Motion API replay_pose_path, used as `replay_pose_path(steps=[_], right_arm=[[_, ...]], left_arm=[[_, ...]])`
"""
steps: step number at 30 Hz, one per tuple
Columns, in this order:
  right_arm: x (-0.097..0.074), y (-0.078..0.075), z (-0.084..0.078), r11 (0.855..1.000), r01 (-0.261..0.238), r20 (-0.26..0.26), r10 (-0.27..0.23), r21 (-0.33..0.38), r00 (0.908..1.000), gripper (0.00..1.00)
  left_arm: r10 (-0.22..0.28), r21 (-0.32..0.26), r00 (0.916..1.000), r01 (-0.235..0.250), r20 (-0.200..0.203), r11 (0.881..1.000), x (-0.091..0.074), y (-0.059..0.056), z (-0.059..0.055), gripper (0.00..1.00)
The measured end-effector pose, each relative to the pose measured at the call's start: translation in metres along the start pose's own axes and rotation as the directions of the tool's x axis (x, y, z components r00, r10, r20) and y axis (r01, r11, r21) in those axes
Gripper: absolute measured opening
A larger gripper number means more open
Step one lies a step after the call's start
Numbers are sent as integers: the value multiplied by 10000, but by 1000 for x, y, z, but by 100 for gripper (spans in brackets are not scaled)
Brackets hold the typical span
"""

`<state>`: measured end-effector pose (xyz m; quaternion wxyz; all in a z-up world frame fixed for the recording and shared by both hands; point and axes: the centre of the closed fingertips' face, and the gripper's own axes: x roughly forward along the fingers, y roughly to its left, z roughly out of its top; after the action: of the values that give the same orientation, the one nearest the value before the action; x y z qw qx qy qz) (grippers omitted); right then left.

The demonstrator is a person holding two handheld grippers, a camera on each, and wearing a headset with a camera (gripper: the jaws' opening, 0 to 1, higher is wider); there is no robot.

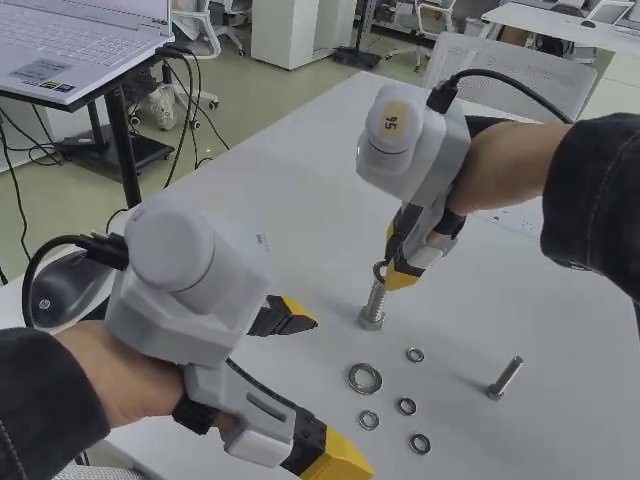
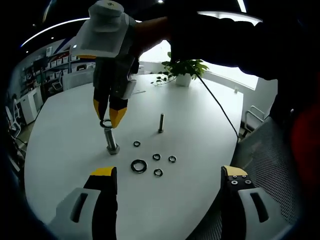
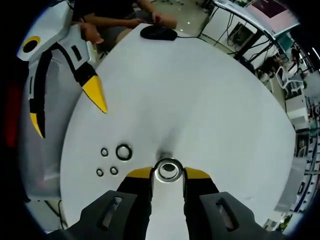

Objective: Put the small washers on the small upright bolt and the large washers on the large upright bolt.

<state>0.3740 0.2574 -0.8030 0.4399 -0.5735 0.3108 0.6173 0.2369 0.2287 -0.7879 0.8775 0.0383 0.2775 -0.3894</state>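
- Meanwhile, the left claw (image 1: 322, 392) hangs low over the near edge of the table (image 1: 300, 180), its jaws spread wide and holding nothing.
- Ahead of it, the right claw (image 1: 392, 275) points down with narrow jaws pinching a large washer (image 3: 168, 162). It holds the ring level at the very top of the large upright bolt (image 2: 110, 142). Whether the ring has started over the thread cannot be told.
- Just below the right claw's tips, on the side toward the left claw, a second large washer (image 1: 364, 378) lies flat on the table near the bolt's base, untouched.
- Around that ring, in the open stretch between the two claws, four small washers (image 1: 406, 406) lie scattered, each apart from the others and none picked up.
- Further right, well apart from both claws, the small upright bolt (image 1: 505, 378) stands bare.
- Judging by this, the job is barely under way. No washer is seen resting on either bolt, and only one large ring is going on. The other large washer and all four small ones look yet to be placed.
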Motion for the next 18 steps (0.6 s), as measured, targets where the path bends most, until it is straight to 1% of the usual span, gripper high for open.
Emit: replay_pose_path(steps=[10, 18], right_arm=[[10, 1, -2, 9997, -223, -86, 224, 62, 9997, 24], [17, -1, -1, 9992, -382, -101, 383, 79, 9992, 24]], left_arm=[[-19, -53, 10000, 19, -34, 10000, 0, 0, -1, 85], [-35, -77, 10000, 35, -62, 10000, -1, 0, -1, 85]])
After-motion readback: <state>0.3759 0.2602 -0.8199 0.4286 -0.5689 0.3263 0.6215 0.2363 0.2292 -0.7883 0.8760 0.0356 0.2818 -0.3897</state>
